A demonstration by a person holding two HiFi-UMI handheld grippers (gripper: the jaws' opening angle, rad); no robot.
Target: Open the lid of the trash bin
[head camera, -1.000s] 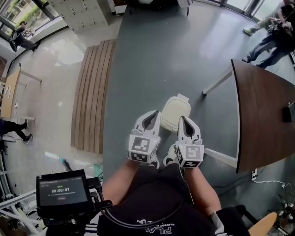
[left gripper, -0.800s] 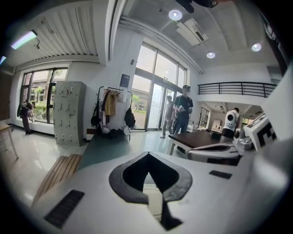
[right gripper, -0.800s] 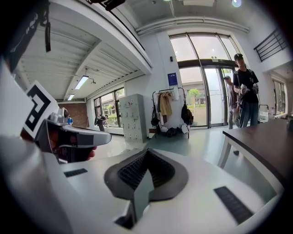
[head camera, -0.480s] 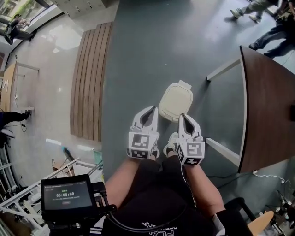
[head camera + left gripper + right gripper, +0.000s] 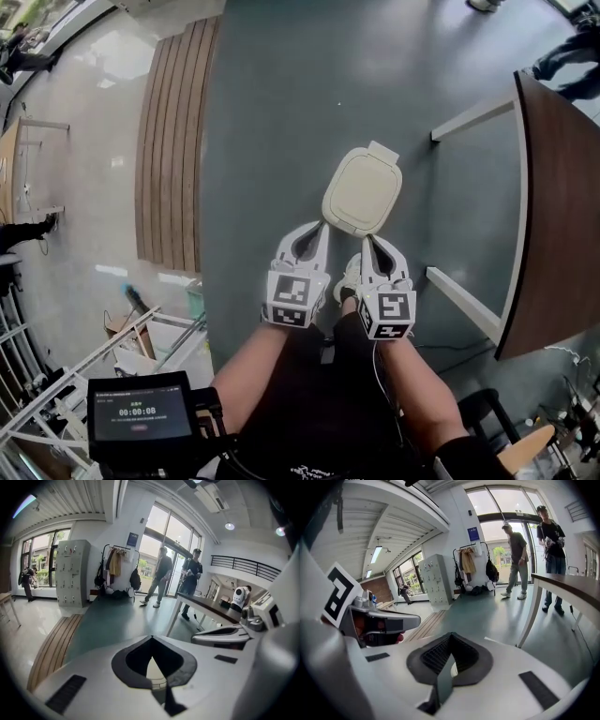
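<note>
The trash bin (image 5: 363,190) stands on the grey floor, seen from above in the head view; its cream rounded lid lies flat and closed, with a small tab at the far edge. My left gripper (image 5: 320,228) is shut, its tip beside the bin's near left corner. My right gripper (image 5: 367,241) is shut too, its tip just short of the bin's near edge. In the left gripper view the left gripper (image 5: 151,638) has its jaws meeting in a point, with nothing held. The right gripper (image 5: 450,635) looks the same in its own view. I cannot tell whether either touches the bin.
A dark brown table (image 5: 560,202) with white legs (image 5: 466,307) stands close on the right. A strip of wooden slats (image 5: 171,141) runs along the left. A screen device (image 5: 141,417) sits at lower left. Two people (image 5: 532,550) stand by the far glass doors.
The head view has shifted, so the bin now sits higher in the picture, ahead of both gripper tips instead of between them. Both grippers stay shut, side by side.
</note>
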